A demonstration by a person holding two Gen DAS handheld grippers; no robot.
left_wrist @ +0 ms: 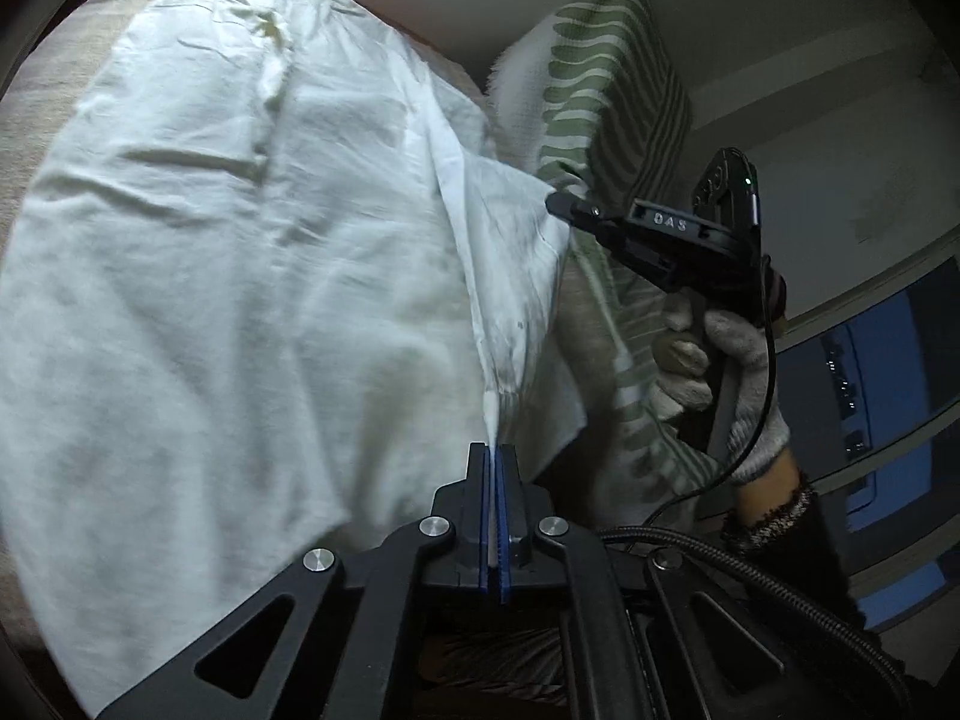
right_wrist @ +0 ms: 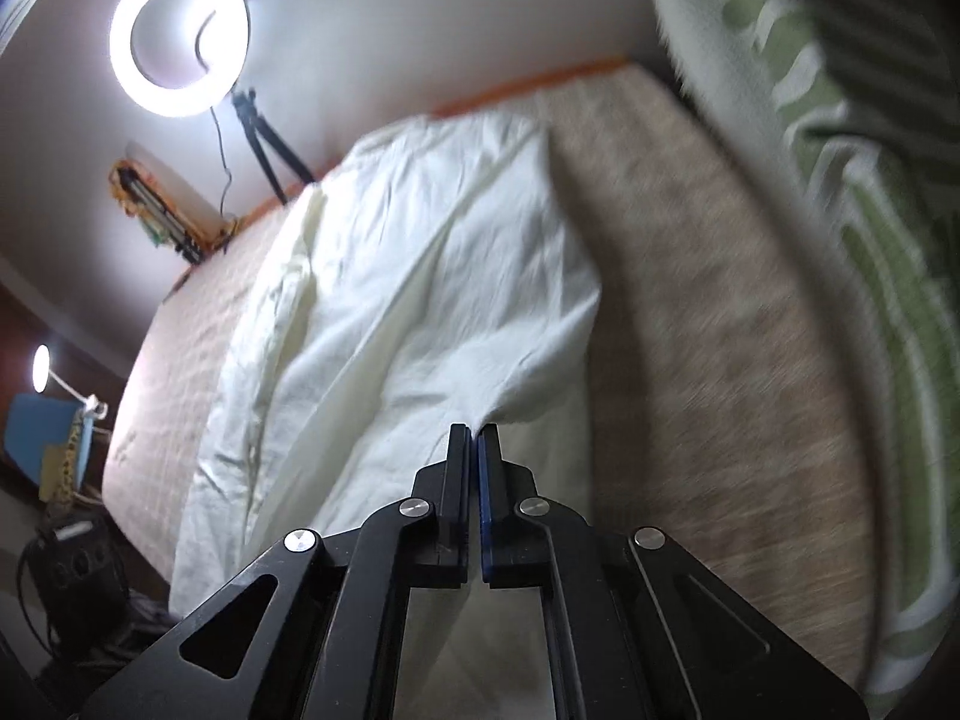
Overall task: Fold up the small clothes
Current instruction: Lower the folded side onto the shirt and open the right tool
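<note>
**Evenly lift both corners**

Left wrist: left hand-held gripper (left_wrist: 493, 450) pinches the garment's (left_wrist: 240, 270) edge over the bed (left_wrist: 42, 138); right hand-held gripper (left_wrist: 555, 202) clamps another corner.

Right wrist: its jaws are closed on cloth. Keep both corners level and taut while folding.

beige woven bed cover (right_wrist: 708, 324), spread flat | green-and-white striped fringed blanket (left_wrist: 606, 78), bunched along the bed's right side | lit round ring light (right_wrist: 179, 36) on black tripod (right_wrist: 270, 144), by the white wall | small lit white desk lamp (right_wrist: 45, 369), far left
</note>
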